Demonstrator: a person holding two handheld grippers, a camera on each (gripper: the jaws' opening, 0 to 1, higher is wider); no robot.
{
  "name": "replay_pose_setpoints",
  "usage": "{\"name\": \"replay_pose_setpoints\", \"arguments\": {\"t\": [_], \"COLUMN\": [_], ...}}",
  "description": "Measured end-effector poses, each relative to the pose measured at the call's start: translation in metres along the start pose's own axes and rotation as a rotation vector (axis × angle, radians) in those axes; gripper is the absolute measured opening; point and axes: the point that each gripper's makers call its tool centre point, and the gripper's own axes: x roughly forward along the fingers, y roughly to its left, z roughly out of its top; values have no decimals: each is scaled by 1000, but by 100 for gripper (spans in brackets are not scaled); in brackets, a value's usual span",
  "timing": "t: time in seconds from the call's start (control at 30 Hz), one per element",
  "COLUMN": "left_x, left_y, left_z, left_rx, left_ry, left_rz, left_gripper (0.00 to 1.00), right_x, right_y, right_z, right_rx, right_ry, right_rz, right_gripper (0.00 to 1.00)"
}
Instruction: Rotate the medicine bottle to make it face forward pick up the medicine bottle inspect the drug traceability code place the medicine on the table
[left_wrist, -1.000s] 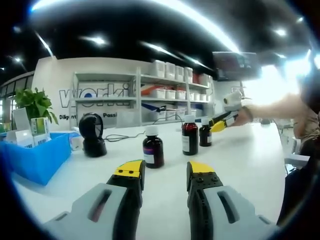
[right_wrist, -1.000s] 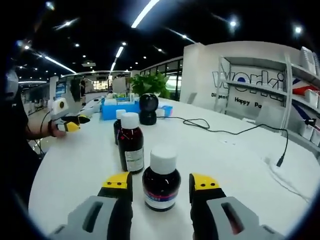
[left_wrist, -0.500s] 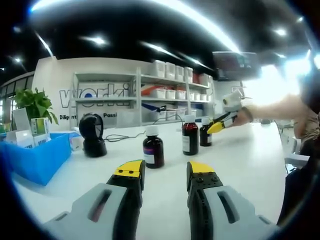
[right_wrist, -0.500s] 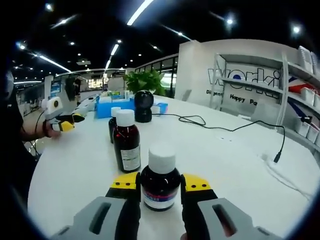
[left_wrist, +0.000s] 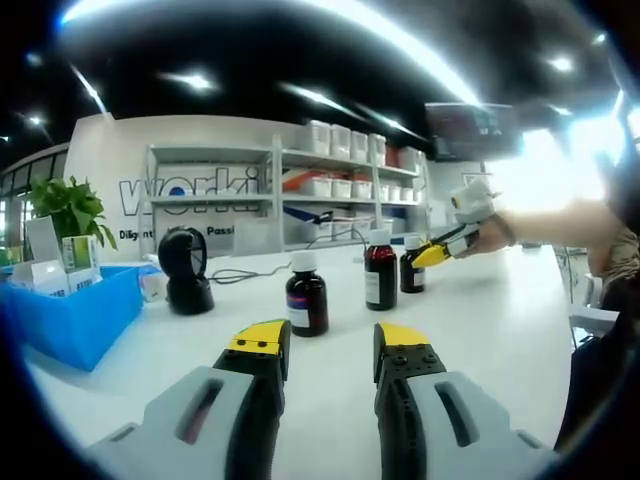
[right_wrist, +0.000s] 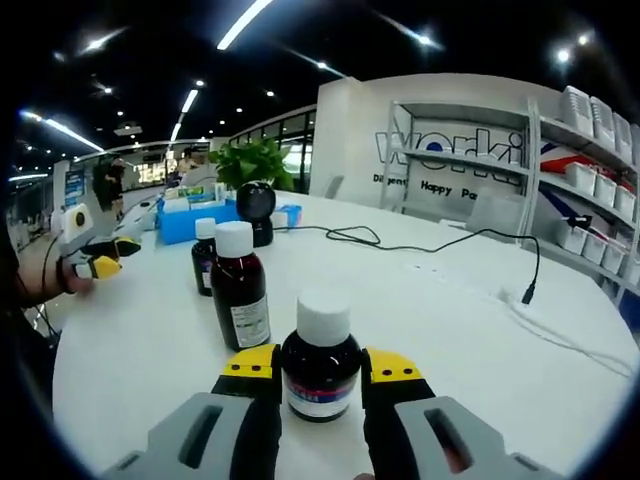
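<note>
Three dark brown medicine bottles with white caps stand on the white table (left_wrist: 480, 330). My right gripper (right_wrist: 320, 366) is shut on the nearest one (right_wrist: 320, 362), its jaws pressed against both sides of the body; a white label with a coloured band faces the camera. A taller bottle (right_wrist: 238, 287) and a small one (right_wrist: 204, 258) stand behind it to the left. In the left gripper view the same row runs from a small bottle (left_wrist: 306, 294) past the tall one (left_wrist: 379, 270) to the held bottle (left_wrist: 410, 264), with the right gripper (left_wrist: 438, 250) on it. My left gripper (left_wrist: 331, 342) hangs open over bare table.
A blue bin (left_wrist: 70, 310) with small boxes sits at the left, beside a black round scanner (left_wrist: 187, 270) and a potted plant (left_wrist: 70, 205). A black cable (right_wrist: 480, 250) trails across the table. Shelving with white boxes (left_wrist: 330, 190) stands behind. The person's body is at the table's right edge.
The right jaws closed onto the nearest bottle. Since then the right gripper view has swung a little with the bottle held. The left gripper has stayed still.
</note>
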Motion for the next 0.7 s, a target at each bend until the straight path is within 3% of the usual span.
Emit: {"name": "replay_pose_setpoints", "arguments": {"t": [0.7], "left_x": [-2], "left_y": [0], "left_z": [1], "left_rx": [1], "left_ry": [-4], "left_rz": [3], "left_gripper": [26], "right_x": [-5], "right_y": [4], "right_z": [-2], "right_rx": [74], "right_ry": [-4], "right_rz": [-226], "right_gripper": [26]}}
